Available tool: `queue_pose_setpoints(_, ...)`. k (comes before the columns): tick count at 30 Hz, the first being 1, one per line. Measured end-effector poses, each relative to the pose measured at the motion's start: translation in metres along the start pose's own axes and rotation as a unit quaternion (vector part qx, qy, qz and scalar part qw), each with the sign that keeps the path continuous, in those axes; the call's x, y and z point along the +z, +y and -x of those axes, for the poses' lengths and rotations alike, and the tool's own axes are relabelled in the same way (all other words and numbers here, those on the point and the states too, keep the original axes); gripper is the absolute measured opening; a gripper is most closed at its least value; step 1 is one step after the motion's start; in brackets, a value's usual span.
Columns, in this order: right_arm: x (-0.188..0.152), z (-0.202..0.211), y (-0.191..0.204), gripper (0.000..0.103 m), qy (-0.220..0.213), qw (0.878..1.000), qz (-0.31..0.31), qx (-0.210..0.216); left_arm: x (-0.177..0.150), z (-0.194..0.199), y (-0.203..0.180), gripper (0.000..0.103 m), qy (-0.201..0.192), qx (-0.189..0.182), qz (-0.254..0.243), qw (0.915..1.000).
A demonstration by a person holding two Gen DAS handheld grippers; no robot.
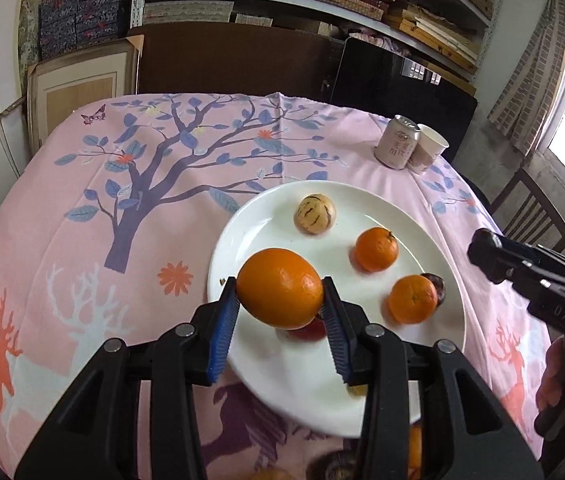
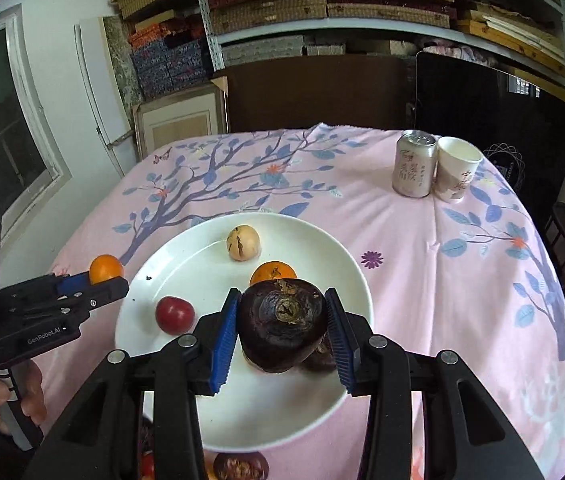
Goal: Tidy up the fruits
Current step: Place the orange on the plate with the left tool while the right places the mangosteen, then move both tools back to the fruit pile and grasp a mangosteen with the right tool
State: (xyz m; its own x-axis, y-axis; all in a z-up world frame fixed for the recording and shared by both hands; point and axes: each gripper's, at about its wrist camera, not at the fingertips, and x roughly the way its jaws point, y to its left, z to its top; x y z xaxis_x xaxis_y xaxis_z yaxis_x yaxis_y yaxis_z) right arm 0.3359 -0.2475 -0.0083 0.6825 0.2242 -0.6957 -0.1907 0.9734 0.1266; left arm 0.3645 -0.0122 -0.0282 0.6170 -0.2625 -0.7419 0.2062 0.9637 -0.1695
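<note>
Fruit being held over the plate (image 1: 242, 232).
Left gripper (image 1: 281, 300) fingers are clamping an orange (image 1: 280, 288); right gripper (image 2: 282, 322) fingers are clamping a mangosteen (image 2: 282, 328), both above the bench.

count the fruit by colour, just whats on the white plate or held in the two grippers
orange: 3 (large orange, far mandarin, near mandarin)
dark purple: 2 (held dark fruit, second dark fruit)
red: 1 (red fruit)
pale, striped: 1 (pale fruit)
total: 7
</note>
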Motion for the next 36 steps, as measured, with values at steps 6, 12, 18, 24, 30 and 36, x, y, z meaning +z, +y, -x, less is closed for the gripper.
queue_pose_setpoints(6, 0.008, -0.047, 0.004, 0.044, 0.019, 0.999, 0.016, -0.029, 0.015, -0.053, 0.010, 0.040, 0.040, 0.000, 0.018, 0.9990)
queue_pose_setpoints(12, 0.004, -0.038, 0.000, 0.055, -0.003, 0.999, 0.021, -0.037, 0.010, -0.046, 0.007, 0.057, 0.021, -0.014, 0.021, 0.9995)
queue_pose_setpoints(18, -0.012, -0.003, -0.005, 0.056, -0.016, 1.000, 0.007, -0.024, 0.001, 0.007, 0.003, 0.071, -0.017, -0.025, 0.024, 0.9992)
queue_pose_setpoints(24, -0.069, 0.039, -0.003, 0.056, 0.002, 1.000, 0.017, 0.002, -0.059, 0.064, -0.013, 0.082, -0.028, -0.016, -0.029, 0.9991)
queue_pose_setpoints(30, -0.159, 0.090, 0.023, 0.056, 0.008, 0.998, 0.045, 0.053, -0.143, 0.099, -0.013, 0.088, -0.025, -0.010, -0.065, 0.9975)
queue_pose_setpoints(36, -0.211, 0.111, 0.070, 0.056, 0.008, 0.992, 0.106, 0.070, -0.187, 0.107, 0.005, 0.088, -0.022, 0.024, -0.062, 0.9976)
